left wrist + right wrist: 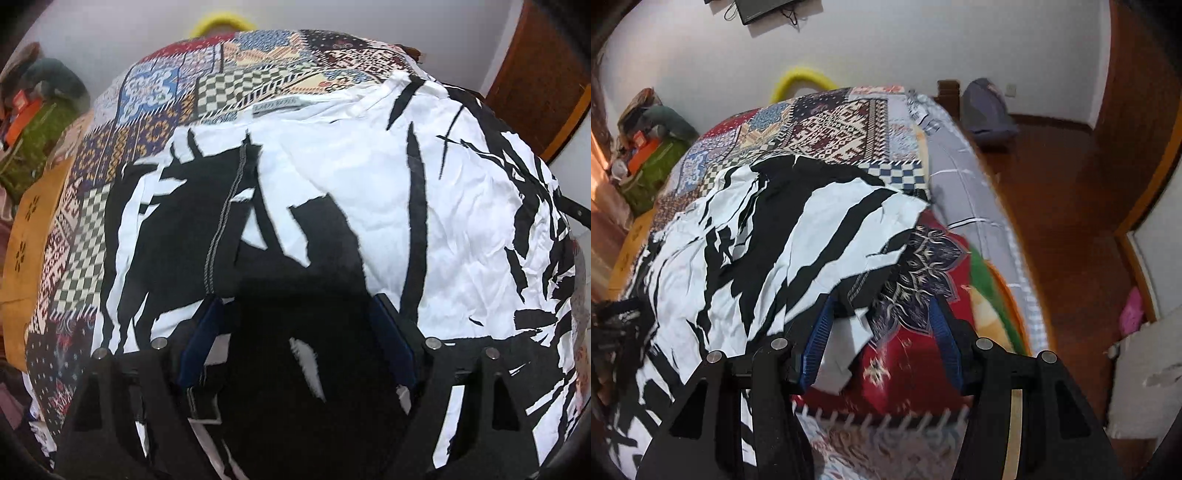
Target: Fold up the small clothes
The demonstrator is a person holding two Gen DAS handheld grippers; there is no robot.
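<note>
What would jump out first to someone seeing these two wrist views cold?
The black-and-white garment spread wide over the patchwork bedcover dominates both views. The left gripper hangs open over its dark patch, and the right gripper straddles the garment's edge with blue fingers apart, where a red floral cloth shows beneath. Behind the bed, a yellow ring stands out against the white wall.

Left tool [295, 317] points steeply down, its blue-padded fingers [391, 343] spread wide — nothing pinched. Right tool [882, 314] also tilts down, fingers [820, 343] apart — not pressing.
</note>
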